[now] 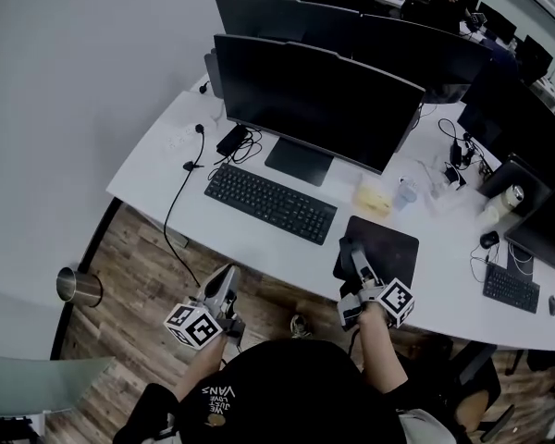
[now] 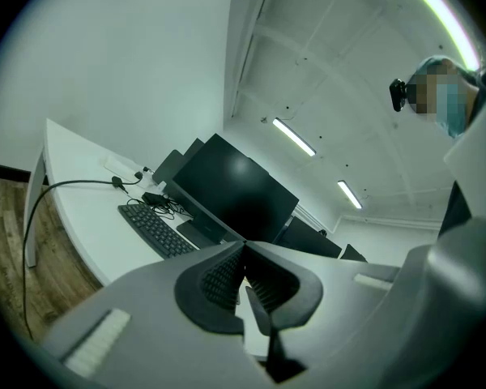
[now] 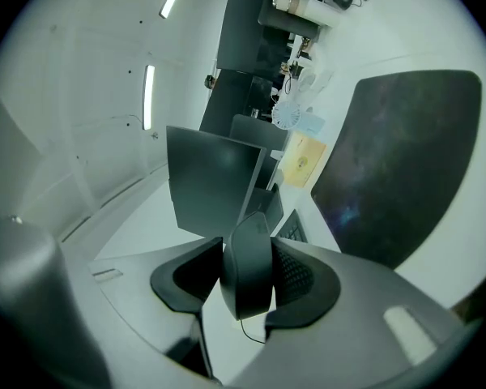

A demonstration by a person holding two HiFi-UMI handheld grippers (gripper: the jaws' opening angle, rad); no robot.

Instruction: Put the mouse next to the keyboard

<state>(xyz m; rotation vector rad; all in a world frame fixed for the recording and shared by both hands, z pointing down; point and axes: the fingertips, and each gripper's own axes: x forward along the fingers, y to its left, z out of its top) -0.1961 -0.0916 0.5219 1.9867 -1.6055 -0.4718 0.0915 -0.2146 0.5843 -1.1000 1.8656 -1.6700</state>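
Observation:
A dark mouse (image 3: 249,270) stands on edge between the pads of my right gripper (image 3: 247,278), which is shut on it. In the head view that gripper (image 1: 351,253) hovers over the left edge of the black mouse pad (image 1: 390,246), just right of the black keyboard (image 1: 270,202). The mouse itself is mostly hidden there by the fingers. My left gripper (image 1: 225,283) hangs off the desk's front edge, over the wooden floor. Its jaws (image 2: 243,254) are shut with nothing in them. The keyboard (image 2: 155,229) lies ahead of it.
A large dark monitor (image 1: 314,100) stands behind the keyboard. A yellow packet (image 1: 373,200) and a clear cup (image 1: 405,192) sit behind the mouse pad. A black cable (image 1: 178,197) runs off the desk's left side. A metal bin (image 1: 79,288) stands on the floor.

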